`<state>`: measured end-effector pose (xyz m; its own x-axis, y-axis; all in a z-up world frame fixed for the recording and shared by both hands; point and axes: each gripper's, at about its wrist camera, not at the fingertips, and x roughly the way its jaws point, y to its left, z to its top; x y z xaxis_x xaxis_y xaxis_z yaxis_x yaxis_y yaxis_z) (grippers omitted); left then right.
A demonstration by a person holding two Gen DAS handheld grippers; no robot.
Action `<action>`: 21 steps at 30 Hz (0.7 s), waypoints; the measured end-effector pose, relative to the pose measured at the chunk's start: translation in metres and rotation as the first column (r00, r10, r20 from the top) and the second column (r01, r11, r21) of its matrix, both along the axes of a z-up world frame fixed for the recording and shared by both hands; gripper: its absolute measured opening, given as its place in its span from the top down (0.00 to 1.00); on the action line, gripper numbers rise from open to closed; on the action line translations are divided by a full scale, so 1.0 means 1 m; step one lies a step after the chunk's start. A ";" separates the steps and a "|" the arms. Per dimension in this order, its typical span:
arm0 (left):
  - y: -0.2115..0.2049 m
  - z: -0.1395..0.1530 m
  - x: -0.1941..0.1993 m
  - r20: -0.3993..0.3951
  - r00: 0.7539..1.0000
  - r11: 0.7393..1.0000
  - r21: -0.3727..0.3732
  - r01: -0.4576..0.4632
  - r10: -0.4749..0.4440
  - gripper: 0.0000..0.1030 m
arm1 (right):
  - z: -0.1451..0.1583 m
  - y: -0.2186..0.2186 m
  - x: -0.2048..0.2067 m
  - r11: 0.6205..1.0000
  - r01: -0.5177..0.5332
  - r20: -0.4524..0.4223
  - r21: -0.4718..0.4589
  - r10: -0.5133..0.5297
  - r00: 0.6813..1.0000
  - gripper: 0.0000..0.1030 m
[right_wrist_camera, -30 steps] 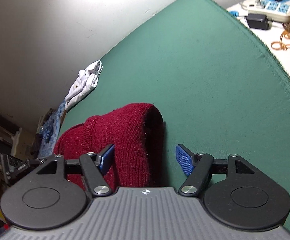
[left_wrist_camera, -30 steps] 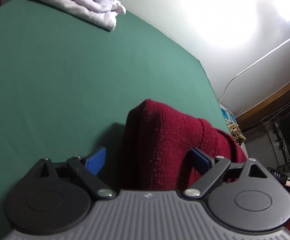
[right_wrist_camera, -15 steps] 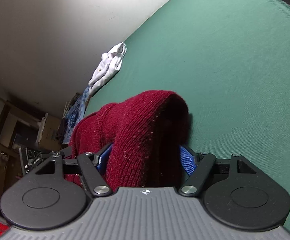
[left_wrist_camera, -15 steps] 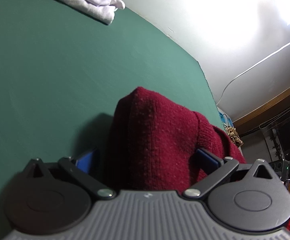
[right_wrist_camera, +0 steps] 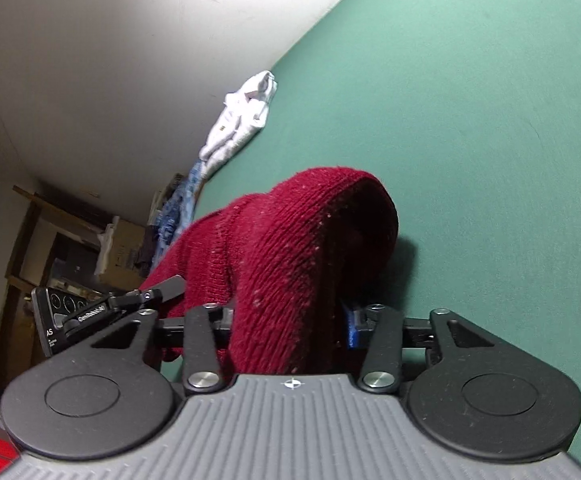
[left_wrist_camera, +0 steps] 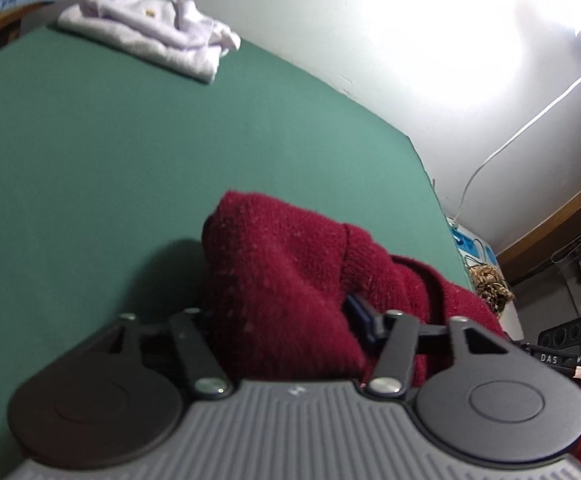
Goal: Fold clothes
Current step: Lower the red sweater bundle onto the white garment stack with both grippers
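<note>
A dark red knitted sweater (left_wrist_camera: 282,280) is bunched between the jaws of my left gripper (left_wrist_camera: 286,316), which is shut on it above the green table (left_wrist_camera: 90,160). My right gripper (right_wrist_camera: 290,320) is shut on another part of the same sweater (right_wrist_camera: 290,248). The cloth hangs in a hump over each gripper and hides most of the blue pads. The other gripper shows at the edge of each view.
A folded white garment (left_wrist_camera: 150,44) lies at the far edge of the table by the wall; it also shows in the right wrist view (right_wrist_camera: 242,116). A white cable (left_wrist_camera: 510,140) runs down the wall. Shelves and boxes (right_wrist_camera: 70,248) stand beyond the table's left end.
Both grippers went from open around the sweater to shut on it. They have lifted the cloth and tilted, so the table looks farther below.
</note>
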<state>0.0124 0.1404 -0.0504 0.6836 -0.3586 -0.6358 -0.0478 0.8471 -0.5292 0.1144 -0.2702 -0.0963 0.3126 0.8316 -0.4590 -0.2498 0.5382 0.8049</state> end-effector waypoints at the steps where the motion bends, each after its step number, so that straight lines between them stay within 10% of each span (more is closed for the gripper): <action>1: 0.003 0.007 0.000 0.006 1.000 1.000 0.011 -0.001 0.001 0.57 | 0.003 0.001 0.002 1.000 -0.003 0.005 0.007 0.002 1.000 0.58; 21: 0.191 0.130 0.082 0.243 0.966 0.987 0.153 0.049 -0.085 0.70 | 0.097 0.186 0.061 0.991 0.067 0.189 0.116 -0.089 0.978 0.64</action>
<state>0.0942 0.3317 0.0797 0.8039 -0.3260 -0.4975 0.1291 0.9121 -0.3891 0.1749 -0.0845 0.0005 0.4523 0.8426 -0.2922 -0.3667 0.4744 0.8003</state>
